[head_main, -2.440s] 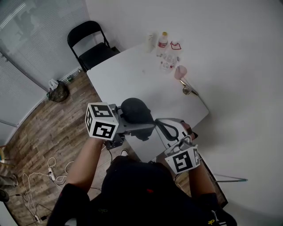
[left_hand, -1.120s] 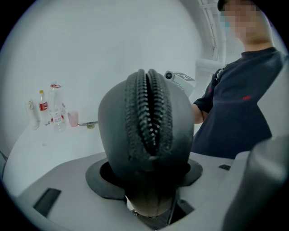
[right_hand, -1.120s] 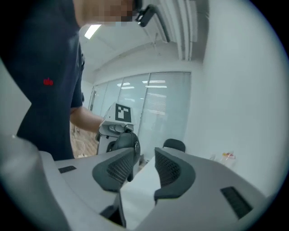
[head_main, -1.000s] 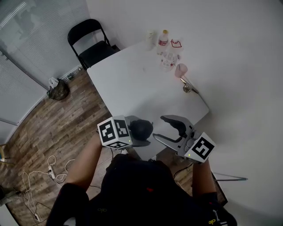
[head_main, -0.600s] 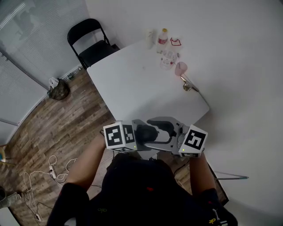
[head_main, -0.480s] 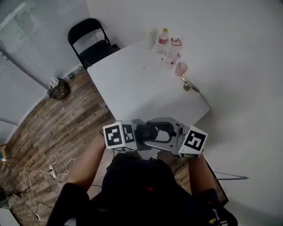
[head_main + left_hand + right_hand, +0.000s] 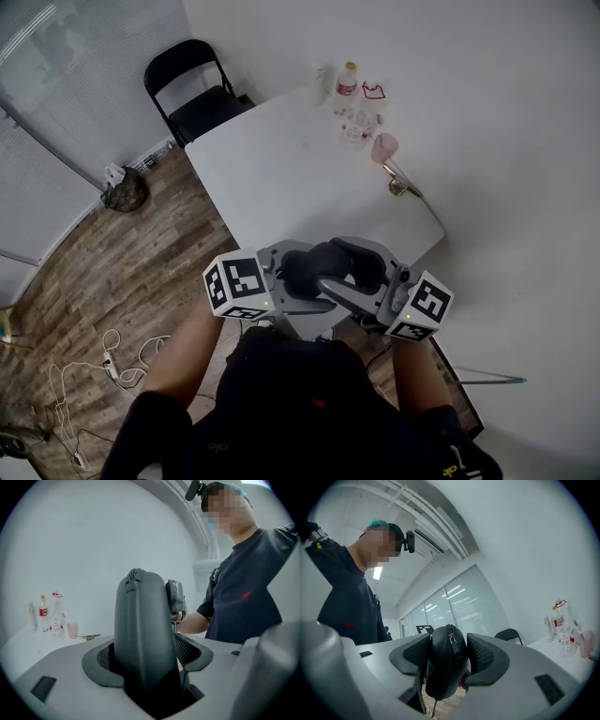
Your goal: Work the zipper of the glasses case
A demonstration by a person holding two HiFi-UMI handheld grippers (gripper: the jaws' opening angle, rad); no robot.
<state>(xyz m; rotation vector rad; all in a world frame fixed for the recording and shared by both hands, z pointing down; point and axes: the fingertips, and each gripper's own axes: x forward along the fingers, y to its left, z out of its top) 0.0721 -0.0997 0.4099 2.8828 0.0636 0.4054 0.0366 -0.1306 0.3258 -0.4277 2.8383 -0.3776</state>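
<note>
The glasses case (image 7: 311, 269) is held in the air over the near edge of the white table (image 7: 281, 178), btwn both tools and close to the person's chest. It is clenched by the right gripper (image 7: 449, 654), w/ pads pressed on both sides. The zip edge is turned to that camera and the zipper pull (image 7: 452, 641) is seen near the top. The left gripper (image 7: 146, 653) has just been opened wide. The case stands upright btwn its jaws but is released, pads just beside its sides. Bottles (image 7: 347, 84) and a pink cup (image 7: 382, 148) are seen at the table's far right, and a black chair (image 7: 192, 94) at its far left.
</note>
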